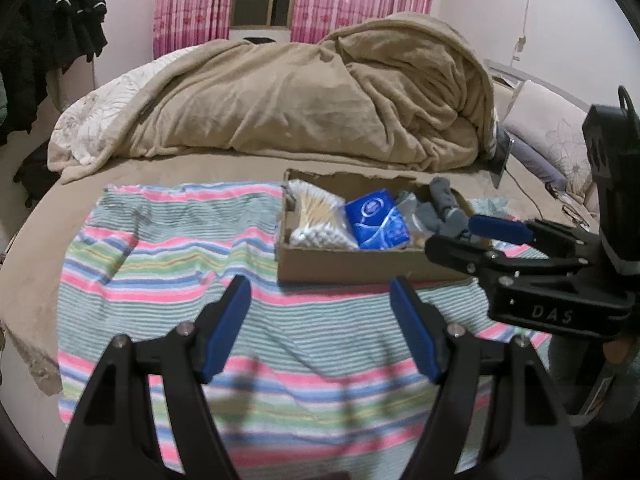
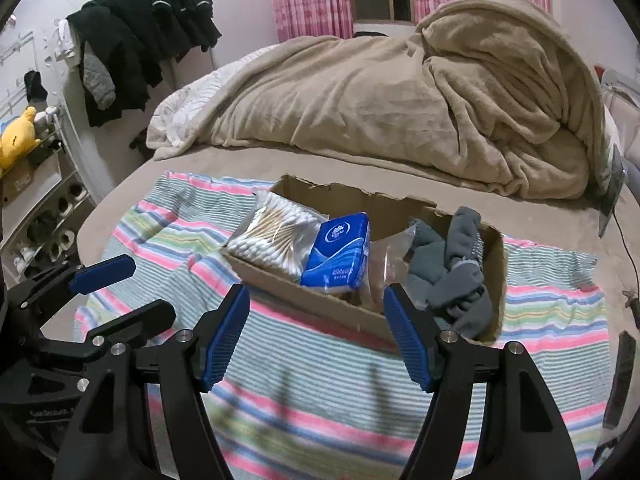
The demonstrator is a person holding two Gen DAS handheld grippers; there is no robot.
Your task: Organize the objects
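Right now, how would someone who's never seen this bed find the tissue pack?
On the bed lies a striped towel with a torn cardboard box on it. Inside, the tissue pack stands between the bag of cotton swabs and the grey socks. It is the only bright blue thing in the box.

1. The clear plastic bag (image 2: 390, 258) in the middle of the cardboard box (image 2: 352, 200) sits half behind the blue tissue pack (image 2: 340, 256); its content cannot be told.
2. The print on the tissue pack is too small to read.
3. At the right edge of the right wrist view, a dark flat object (image 2: 622, 376) is cut off and blurred.
4. The shelf (image 2: 48, 216) at the left edge is cut off.
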